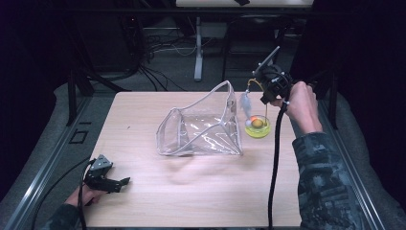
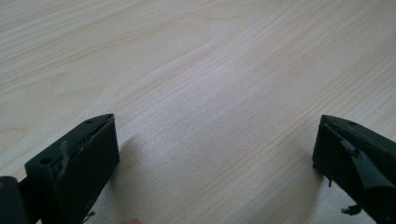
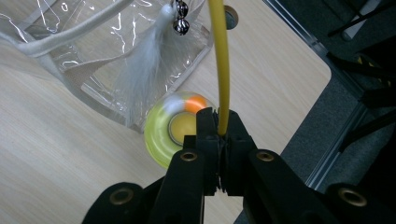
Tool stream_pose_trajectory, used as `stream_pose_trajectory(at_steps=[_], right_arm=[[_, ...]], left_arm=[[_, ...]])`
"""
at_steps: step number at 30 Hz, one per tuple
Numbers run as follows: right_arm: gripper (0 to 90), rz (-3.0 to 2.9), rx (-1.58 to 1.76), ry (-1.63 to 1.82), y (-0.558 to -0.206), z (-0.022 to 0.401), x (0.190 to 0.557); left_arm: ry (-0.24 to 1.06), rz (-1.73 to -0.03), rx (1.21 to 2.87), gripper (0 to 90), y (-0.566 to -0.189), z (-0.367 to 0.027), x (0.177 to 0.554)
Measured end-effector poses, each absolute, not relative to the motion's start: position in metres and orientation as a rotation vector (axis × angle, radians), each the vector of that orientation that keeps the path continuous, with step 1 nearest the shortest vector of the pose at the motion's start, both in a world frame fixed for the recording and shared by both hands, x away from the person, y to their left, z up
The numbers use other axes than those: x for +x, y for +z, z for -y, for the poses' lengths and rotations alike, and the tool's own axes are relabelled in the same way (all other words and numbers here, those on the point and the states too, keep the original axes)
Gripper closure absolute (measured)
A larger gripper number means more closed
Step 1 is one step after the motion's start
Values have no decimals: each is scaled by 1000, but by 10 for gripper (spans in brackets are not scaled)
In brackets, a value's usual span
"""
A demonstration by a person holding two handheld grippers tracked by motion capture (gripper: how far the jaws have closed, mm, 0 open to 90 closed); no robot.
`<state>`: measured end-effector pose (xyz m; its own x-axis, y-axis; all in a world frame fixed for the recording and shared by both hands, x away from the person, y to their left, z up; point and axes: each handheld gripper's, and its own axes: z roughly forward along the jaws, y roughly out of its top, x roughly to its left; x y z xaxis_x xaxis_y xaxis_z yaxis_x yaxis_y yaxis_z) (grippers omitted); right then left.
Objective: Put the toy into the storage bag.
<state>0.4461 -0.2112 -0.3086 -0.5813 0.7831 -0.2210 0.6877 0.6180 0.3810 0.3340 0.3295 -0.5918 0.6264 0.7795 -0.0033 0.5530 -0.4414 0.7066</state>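
Beside clear bag [image 1: 201,127], right hand-held gripper [image 3: 218,135] clamps yellow wand [image 3: 218,60] w/ white feather [image 3: 144,65] & bells [image 3: 180,18].

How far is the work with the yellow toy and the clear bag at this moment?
Done: the right tool is shut on the yellow wand of the cat toy, whose feather and bells hang by the clear bag. In hand: the toy's yellow round base sits close beside the bag, outside it. Left, probably: putting the toy into the bag. The left tool lies open on the table, idle.
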Motion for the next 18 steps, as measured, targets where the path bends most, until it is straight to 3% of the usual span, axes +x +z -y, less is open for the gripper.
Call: stream_pose_trajectory(at_steps=[18], right_arm=[[880,-2436,1133,351,-267,194,447]], left_arm=[[425,-1037,2162,3,-592,-330,334]])
